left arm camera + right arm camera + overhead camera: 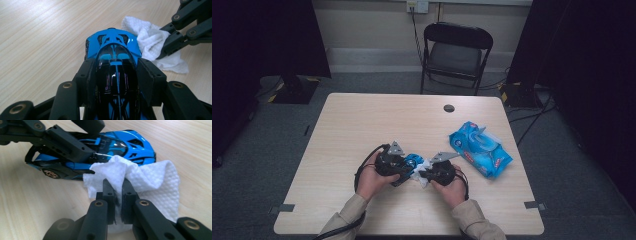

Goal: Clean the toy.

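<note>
pale wood-grain surface stands on grey carpet, with a black folding chair behind it and dark curtains at either side. near the front edge, a person's two hands come in from the bottom of the high view, each with a gripper.

the left gripper has its fingers closed on a blue and black toy car, one pad pressed on each flank around the dark cabin. in the left gripper view the car's blue end points away from the camera. in the right gripper view the car lies level just above the surface, its wheel with a bronze-coloured rim low at the left.

the right gripper has its fingers pinched shut on a white textured wipe. the cloth bunches up between the pads and spreads out to the right behind them. the raised fold of the wipe touches the side of the car just beside the cabin. in the high view the wipe sits between the two grippers, near the middle of the surface's front half.

off to the right, well apart from the hands, lies a blue pack of wipes, at a slant, its top flap lifted.
</note>
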A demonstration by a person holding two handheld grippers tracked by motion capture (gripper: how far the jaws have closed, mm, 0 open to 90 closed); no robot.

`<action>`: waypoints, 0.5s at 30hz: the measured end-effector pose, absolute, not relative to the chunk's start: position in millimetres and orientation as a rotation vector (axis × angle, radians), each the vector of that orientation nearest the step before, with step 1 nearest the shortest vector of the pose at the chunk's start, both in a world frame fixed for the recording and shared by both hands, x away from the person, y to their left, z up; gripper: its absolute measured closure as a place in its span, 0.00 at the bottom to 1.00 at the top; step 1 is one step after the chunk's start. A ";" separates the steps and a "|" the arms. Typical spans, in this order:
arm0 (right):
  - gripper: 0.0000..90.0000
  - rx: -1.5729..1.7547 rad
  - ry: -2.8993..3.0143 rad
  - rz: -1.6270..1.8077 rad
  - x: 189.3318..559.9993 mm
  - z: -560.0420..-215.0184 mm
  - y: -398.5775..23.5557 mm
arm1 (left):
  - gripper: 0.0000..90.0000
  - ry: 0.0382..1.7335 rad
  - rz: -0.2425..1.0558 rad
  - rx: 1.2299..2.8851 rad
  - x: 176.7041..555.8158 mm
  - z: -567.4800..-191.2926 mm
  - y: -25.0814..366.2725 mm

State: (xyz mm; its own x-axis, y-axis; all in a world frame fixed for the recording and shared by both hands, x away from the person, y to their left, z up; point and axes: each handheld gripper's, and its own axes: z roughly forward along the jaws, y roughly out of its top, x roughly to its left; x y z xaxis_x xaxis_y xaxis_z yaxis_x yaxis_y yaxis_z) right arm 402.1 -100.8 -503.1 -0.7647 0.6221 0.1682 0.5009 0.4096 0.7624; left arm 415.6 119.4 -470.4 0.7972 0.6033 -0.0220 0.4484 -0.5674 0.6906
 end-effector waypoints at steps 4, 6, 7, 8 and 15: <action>0.95 0.995 2.526 1.291 398.3 -503.1 -96.0 | 0.56 0.770 0.274 2.275 415.4 -469.8 120.4; 0.95 0.981 2.525 1.284 396.1 -502.9 -93.2 | 0.56 0.773 0.272 2.276 415.2 -469.7 120.8; 0.95 0.975 2.530 1.289 395.5 -503.1 -92.7 | 0.56 0.772 0.271 2.278 415.1 -469.6 121.0; 0.95 0.979 2.529 1.295 395.0 -503.5 -92.6 | 0.56 0.769 0.273 2.276 415.1 -469.7 120.8; 0.95 0.907 2.586 1.323 386.1 -503.6 -76.3 | 0.56 0.765 0.283 2.284 415.2 -469.5 120.3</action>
State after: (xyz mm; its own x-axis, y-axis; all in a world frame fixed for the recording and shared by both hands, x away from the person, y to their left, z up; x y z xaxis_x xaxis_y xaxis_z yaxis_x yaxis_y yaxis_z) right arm 386.1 -76.3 -503.6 -0.8179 0.5482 0.1748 0.4625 0.4457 0.7664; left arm 415.2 120.3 -469.5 0.8014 0.5980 -0.0149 0.4449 -0.5792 0.6831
